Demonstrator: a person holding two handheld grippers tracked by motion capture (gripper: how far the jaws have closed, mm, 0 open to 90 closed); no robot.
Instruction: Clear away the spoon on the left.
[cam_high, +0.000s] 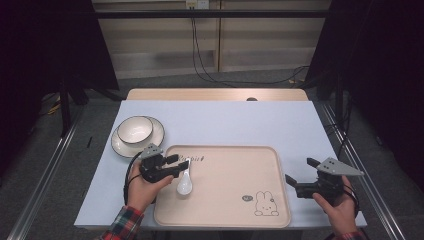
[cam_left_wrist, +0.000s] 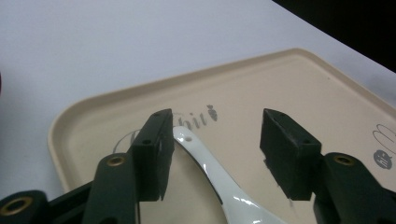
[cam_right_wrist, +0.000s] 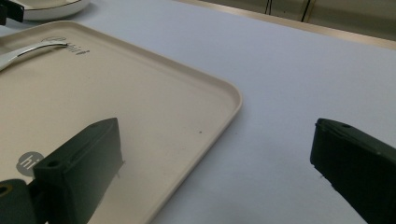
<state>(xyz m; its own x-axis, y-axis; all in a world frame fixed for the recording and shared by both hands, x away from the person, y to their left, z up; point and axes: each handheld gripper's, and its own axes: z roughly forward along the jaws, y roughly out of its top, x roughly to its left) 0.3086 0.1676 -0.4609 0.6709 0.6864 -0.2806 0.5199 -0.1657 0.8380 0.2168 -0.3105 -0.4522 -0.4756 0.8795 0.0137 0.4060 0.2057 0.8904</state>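
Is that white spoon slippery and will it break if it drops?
The spoon looks glazed and shiny, with bright glints on its handle, so it is probably slippery between the left gripper's smooth black pads. It seems to be ceramic: stiff, likely rather heavy for its size, and apt to chip if dropped. Lying on the flat tray, it would probably slide rather than roll.

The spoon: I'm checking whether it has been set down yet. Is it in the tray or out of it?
In. The white spoon lies on the beige tray, between the open jaws of the left gripper; one pad is at its handle.
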